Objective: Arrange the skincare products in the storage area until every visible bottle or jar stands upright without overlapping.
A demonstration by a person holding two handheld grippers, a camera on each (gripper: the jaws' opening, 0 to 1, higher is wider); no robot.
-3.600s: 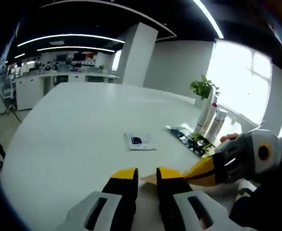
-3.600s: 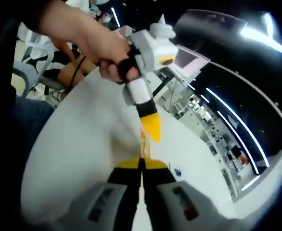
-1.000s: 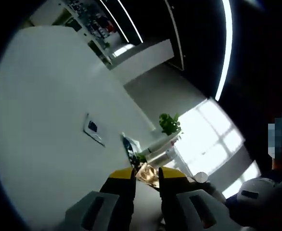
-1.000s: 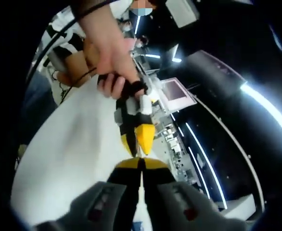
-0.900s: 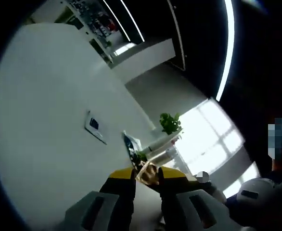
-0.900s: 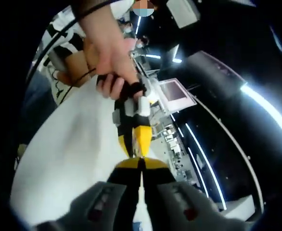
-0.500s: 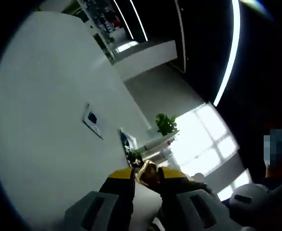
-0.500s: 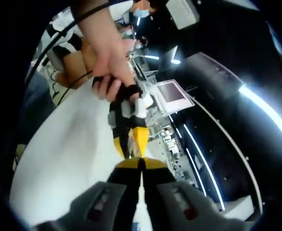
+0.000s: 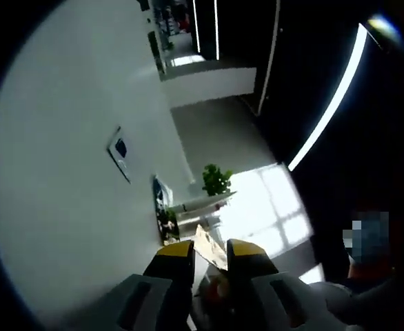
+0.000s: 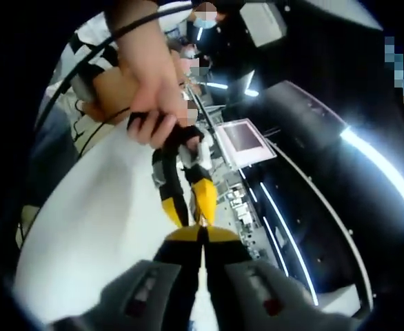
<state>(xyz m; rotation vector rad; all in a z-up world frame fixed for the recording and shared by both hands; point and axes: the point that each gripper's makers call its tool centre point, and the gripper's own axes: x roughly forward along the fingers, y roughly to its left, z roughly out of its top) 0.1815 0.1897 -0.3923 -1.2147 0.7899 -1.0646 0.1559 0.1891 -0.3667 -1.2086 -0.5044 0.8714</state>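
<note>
Both pinching one thin sachet (image 9: 211, 247) mid-air above the white table (image 9: 57, 172): left gripper (image 9: 209, 249) clamped on one end, right gripper (image 10: 202, 236) clenched on its edge. Probably light, floppy, slick; best gripped by the sealed edges.

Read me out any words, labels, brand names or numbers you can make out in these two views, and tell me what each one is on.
None can be read.
White packet on the table: a dark printed patch, too small to read.
Dark packet beside the white bottles: print blurred.
Screen behind the left gripper: nothing legible.
Thin packet between the left gripper's jaws: no legible print.
</note>
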